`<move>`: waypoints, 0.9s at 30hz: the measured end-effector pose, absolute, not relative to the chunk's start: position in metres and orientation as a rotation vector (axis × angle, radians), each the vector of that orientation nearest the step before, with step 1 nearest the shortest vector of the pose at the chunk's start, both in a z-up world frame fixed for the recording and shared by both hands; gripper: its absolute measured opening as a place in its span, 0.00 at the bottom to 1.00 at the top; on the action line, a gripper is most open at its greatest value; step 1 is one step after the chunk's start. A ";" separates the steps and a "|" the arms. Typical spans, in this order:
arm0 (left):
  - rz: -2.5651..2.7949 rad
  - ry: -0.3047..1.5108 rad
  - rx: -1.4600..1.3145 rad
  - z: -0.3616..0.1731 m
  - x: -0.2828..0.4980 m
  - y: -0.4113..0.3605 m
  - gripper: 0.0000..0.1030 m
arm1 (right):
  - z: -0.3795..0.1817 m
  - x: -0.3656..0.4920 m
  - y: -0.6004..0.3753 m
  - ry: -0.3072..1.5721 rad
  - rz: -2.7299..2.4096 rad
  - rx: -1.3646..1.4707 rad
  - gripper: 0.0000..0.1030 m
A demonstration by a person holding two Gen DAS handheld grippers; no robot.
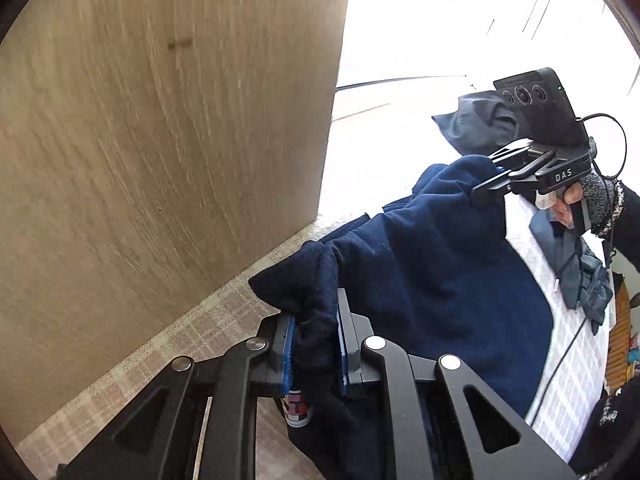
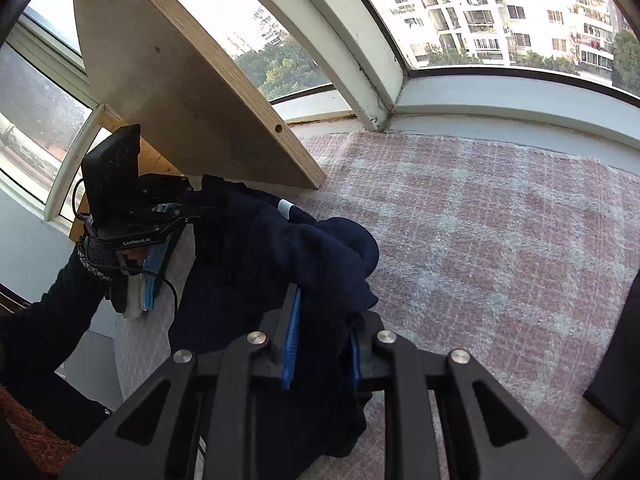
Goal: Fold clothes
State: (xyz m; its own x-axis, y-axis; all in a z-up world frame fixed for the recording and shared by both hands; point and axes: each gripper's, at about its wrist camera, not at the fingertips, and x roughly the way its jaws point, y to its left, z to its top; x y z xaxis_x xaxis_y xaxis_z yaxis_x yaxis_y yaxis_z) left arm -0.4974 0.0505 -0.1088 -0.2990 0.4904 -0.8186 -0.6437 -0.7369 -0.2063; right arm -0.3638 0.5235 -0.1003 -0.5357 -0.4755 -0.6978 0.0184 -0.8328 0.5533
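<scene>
By the window, over a checked cloth (image 2: 480, 220), left gripper (image 1: 316, 344) and right gripper (image 2: 324, 336) each pinch the navy garment (image 1: 420, 260), lifted mid-fold; next, lay it flat and even

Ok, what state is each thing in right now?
left gripper: shut on navy garment
right gripper: shut on navy garment
navy garment: bunched, lifted between both grippers
grey clothes: crumpled, lying on the checked cloth
</scene>
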 end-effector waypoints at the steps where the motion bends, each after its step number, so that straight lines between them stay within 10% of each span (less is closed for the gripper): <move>1: 2.074 0.209 -1.207 -0.095 -0.485 0.046 0.14 | -0.088 -0.354 0.516 -0.700 -2.429 1.295 0.18; 17: 2.137 0.378 -1.007 0.019 -0.304 0.025 0.14 | 0.045 -0.231 0.428 -0.397 -2.664 1.107 0.13; 27: 1.890 0.352 -1.420 -0.123 -0.124 0.016 0.18 | -0.132 -0.074 0.301 -0.486 -2.406 1.663 0.17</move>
State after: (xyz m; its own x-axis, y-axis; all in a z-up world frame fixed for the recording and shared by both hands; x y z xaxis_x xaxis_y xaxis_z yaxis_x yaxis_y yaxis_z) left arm -0.1242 0.0159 -0.1229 -0.1198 0.3888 -0.9135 -0.6915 -0.6929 -0.2042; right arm -0.0742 0.3014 -0.1322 -0.3602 -0.3251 -0.8744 -0.0394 -0.9312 0.3625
